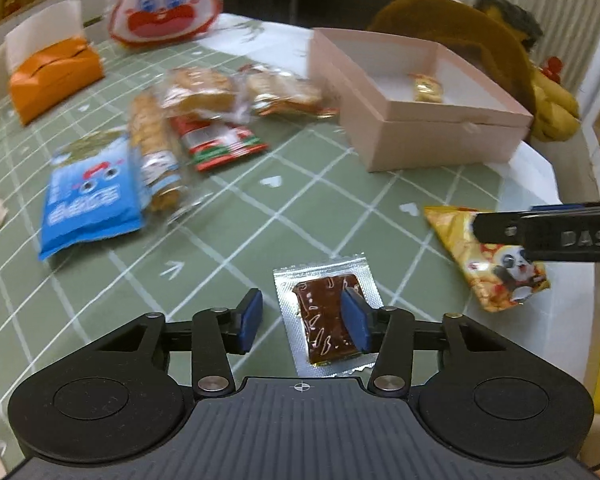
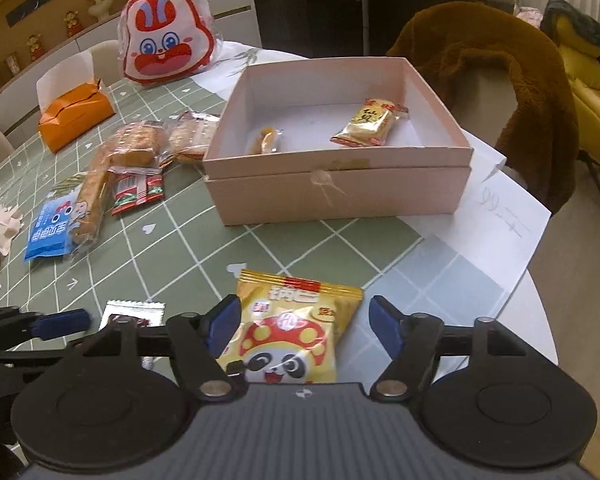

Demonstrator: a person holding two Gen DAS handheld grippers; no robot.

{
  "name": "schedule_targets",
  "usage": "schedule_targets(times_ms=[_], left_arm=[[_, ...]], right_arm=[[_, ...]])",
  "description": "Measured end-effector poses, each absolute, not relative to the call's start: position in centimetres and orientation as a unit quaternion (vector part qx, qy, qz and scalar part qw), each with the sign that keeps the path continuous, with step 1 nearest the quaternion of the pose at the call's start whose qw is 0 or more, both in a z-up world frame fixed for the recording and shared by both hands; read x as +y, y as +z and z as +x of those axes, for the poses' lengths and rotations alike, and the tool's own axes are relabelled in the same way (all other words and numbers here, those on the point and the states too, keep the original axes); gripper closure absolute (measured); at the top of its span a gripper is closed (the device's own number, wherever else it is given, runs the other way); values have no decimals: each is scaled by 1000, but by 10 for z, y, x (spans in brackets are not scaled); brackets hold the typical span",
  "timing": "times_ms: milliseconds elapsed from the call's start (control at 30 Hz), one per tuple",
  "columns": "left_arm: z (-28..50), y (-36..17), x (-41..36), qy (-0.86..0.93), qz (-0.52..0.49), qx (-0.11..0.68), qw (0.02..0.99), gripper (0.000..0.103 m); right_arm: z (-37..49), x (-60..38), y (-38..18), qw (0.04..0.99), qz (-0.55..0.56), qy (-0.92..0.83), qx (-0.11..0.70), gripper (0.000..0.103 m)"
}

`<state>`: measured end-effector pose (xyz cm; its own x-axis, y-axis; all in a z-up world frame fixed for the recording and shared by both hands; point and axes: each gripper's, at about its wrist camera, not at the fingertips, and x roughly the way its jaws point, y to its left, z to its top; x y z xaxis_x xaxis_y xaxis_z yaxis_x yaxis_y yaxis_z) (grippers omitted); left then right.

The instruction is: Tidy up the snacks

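My left gripper [image 1: 304,320] stands open over a brown snack in a silver packet [image 1: 324,320] that lies flat on the green checked tablecloth; its right pad overlaps the packet and its left pad is clear of it. My right gripper [image 2: 303,326] is open around a yellow panda packet [image 2: 296,332] lying on the table, with a gap at the right pad. That packet [image 1: 496,268] also shows in the left wrist view under the right gripper's finger [image 1: 540,236]. Behind stands an open pink box [image 2: 340,192] holding a gold packet [image 2: 364,124] and a small wrapped snack [image 2: 266,140].
A pile of snacks lies left of the box: a blue packet [image 2: 50,228], a biscuit sleeve [image 2: 96,196], a red packet [image 2: 136,192]. Further back are an orange tissue box [image 2: 76,114] and a rabbit bag [image 2: 166,46]. White paper [image 2: 500,224] hangs over the right table edge.
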<state>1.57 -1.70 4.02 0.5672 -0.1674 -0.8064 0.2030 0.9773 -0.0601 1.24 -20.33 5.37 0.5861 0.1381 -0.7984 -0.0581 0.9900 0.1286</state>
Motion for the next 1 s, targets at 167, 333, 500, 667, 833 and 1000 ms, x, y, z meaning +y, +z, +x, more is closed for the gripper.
schedule_targets(times_ms=[167,333,500,667,833,1000], left_arm=[[18,39,-19,-137,10,450,882,65],[16,41,-3,-126,5,456,881,68],[15,43,4,-100,9,458,883,68],[13,44,4,-85,30,456,885,62],[12,41,19,-101,-16,455,885,62],[11,41,18,-118,-18,450,885,60]], right_arm=[[16,-197,45,878,37,58,474,30],[23,-190,38,867,40,69,492,29],[31,-178,32,864,24,67,499,25],[31,-167,32,869,-7,68,489,31],[17,-159,37,876,-59,90,471,38],[10,-166,38,876,-50,92,471,39]])
